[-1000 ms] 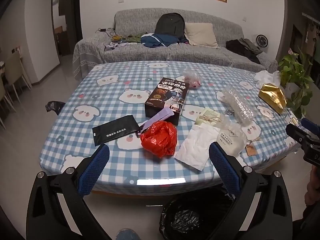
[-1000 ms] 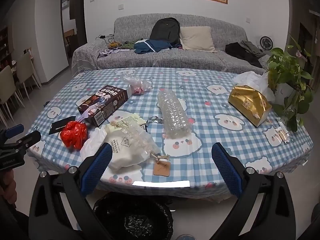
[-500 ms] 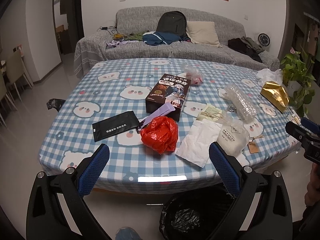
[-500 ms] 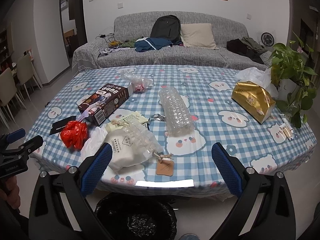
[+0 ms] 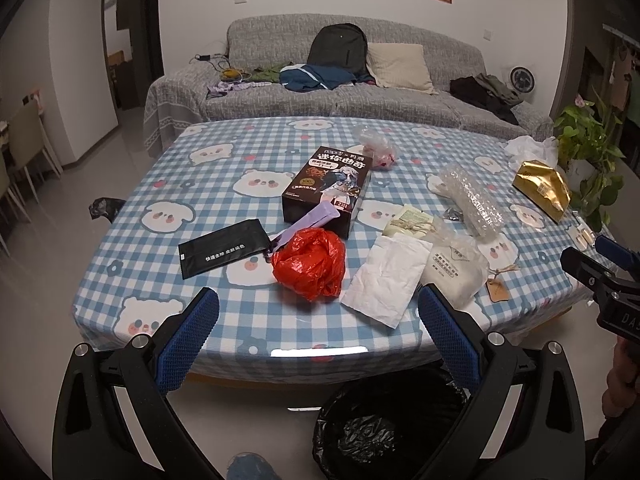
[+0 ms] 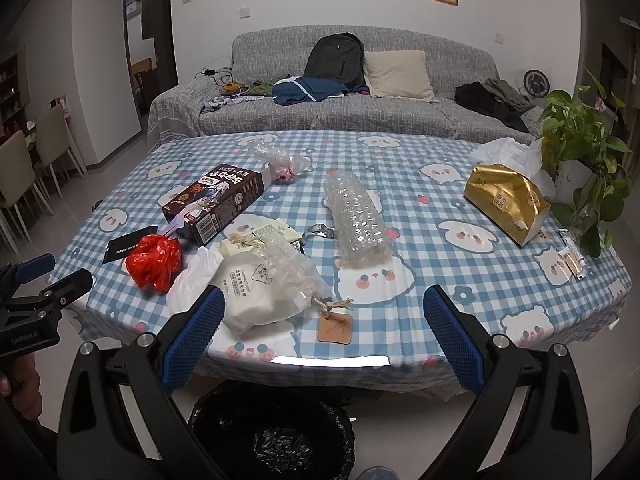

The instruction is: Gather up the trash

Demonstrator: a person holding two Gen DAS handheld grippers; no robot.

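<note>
On the table (image 5: 160, 184), red bag (image 5: 310, 262) lies beyond the spread left gripper (image 5: 318, 308).

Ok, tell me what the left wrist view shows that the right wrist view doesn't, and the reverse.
Only the left wrist view: the whole black flat packet and a dark scrap on the floor left of the table. Only the right wrist view: small tubes at the table's right edge. Both: the red plastic bag, dark snack box, bubble wrap roll, gold tissue pack and black bin bag.
</note>
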